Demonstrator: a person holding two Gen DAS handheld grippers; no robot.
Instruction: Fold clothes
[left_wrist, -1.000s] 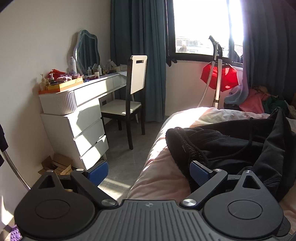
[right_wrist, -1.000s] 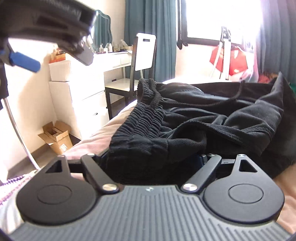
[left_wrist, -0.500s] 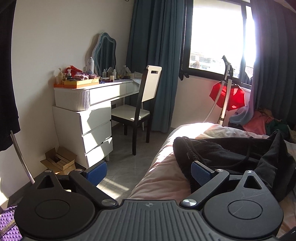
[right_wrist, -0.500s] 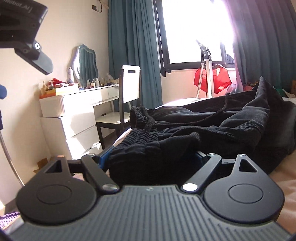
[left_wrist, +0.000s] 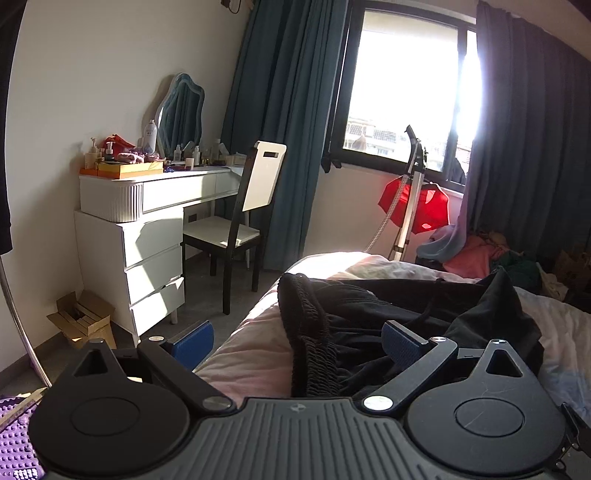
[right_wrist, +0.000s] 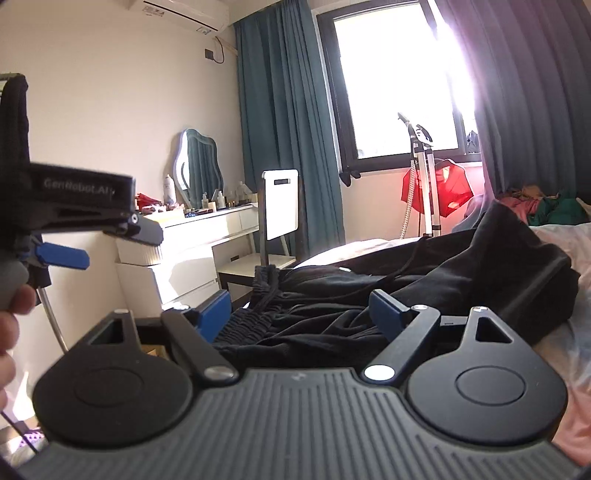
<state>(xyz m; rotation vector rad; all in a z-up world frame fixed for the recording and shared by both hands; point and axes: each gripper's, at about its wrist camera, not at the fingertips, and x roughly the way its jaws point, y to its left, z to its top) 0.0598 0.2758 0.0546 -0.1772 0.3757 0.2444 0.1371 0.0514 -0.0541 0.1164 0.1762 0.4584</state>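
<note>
A black pair of pants (left_wrist: 399, 314) with an elastic waistband (left_wrist: 306, 325) lies crumpled on the pink bed (left_wrist: 255, 354). It also shows in the right wrist view (right_wrist: 424, 284). My left gripper (left_wrist: 295, 338) is open, its blue pads wide apart, with the waistband between them but not clamped. My right gripper (right_wrist: 299, 310) is open over the waistband end of the pants (right_wrist: 258, 291), holding nothing. The left gripper's body (right_wrist: 85, 210) shows at the left of the right wrist view, held by a hand.
A white dresser (left_wrist: 147, 221) with a mirror and bottles stands at the left wall. A chair (left_wrist: 243, 221) is beside it. A garment steamer (left_wrist: 410, 199) with a red cloth stands by the window. A pile of clothes (left_wrist: 476, 254) lies beyond the bed. A cardboard box (left_wrist: 81, 317) is on the floor.
Both grippers have risen and drawn back from the pants. The right gripper, earlier buried in the fabric, now shows open blue pads. The left gripper's view tilted up.
</note>
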